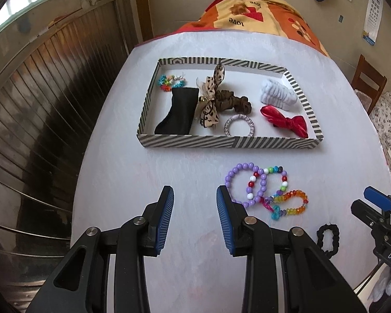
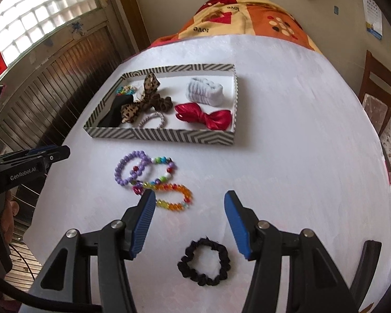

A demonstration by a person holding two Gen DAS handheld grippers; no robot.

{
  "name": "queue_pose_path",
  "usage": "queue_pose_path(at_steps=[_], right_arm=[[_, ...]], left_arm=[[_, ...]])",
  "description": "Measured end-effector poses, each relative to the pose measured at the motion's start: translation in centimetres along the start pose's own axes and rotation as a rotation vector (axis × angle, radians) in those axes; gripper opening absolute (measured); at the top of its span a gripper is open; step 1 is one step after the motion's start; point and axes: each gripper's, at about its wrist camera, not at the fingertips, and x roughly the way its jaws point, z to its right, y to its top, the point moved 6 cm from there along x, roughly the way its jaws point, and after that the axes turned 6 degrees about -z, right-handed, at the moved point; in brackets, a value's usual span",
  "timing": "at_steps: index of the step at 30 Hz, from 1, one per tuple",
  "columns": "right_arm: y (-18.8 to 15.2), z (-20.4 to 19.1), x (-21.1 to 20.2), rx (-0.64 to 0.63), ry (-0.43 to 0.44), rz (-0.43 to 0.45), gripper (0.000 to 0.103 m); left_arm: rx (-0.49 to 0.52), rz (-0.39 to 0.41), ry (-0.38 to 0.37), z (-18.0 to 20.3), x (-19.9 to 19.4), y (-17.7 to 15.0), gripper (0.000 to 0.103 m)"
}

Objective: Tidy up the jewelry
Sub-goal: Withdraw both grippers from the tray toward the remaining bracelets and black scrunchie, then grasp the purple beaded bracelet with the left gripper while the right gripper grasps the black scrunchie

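Note:
A striped shallow box on the white table holds hair ties, bows and a bracelet. In front of it lie a purple bead bracelet, a multicolour bead bracelet and an orange-rainbow bracelet, overlapping. A black scrunchie lies nearer. My left gripper is open and empty, left of the bracelets. My right gripper is open and empty, above the scrunchie, its left finger over the orange bracelet's edge.
In the box: a black pouch, a leopard bow, a brown scrunchie, a white scrunchie, a red bow, a silver ring tie. A wooden chair stands right; a patterned blanket lies behind.

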Motion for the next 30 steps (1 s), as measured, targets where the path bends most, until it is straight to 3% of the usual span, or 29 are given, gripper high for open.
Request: queue_pose_path(at_steps=[12,25,30], right_arm=[[-2.5,2.8,0.8,0.027,-0.022,-0.057,0.058],[-2.4,2.4,1.3,0.012,-0.021,-0.070,0.061],[-3.6,2.7,2.2,0.007,-0.016,-0.103,0.061]], left_arm=[[0.000,-0.039,-0.012,0.8,1.6,-0.6,0.012],[0.014,-0.063,-0.017,2.0,2.8,-0.7,0.012],[0.007,-0.097,-0.075,2.2,4.2,-0.8,0.012]])
